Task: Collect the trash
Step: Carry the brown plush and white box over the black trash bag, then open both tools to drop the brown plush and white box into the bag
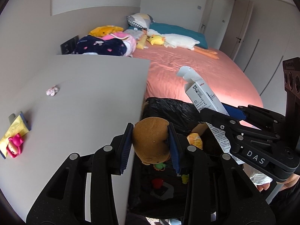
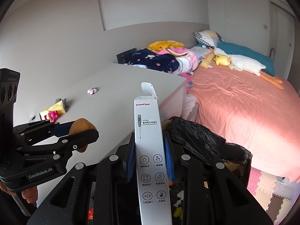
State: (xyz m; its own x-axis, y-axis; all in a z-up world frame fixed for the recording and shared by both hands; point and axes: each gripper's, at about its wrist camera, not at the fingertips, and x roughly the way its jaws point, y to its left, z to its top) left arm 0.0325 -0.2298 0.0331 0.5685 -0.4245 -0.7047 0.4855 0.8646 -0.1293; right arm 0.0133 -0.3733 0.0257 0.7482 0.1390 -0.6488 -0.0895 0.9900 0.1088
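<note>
So, both hands are loaded:
Left gripper: pinching a brown plush toy right above the black trash bag, looks ready to drop.
Right gripper: clamped on an empty thermometer box, above the same bag.
Leftovers: yellow wrapper sits on the white table beside the bag.

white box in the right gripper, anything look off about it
Yes: the white thermometer box is open at the top, its end flap standing up and curled. The right gripper clamps its lower half, holding it above the black trash bag. No crushing or tears show.
</note>
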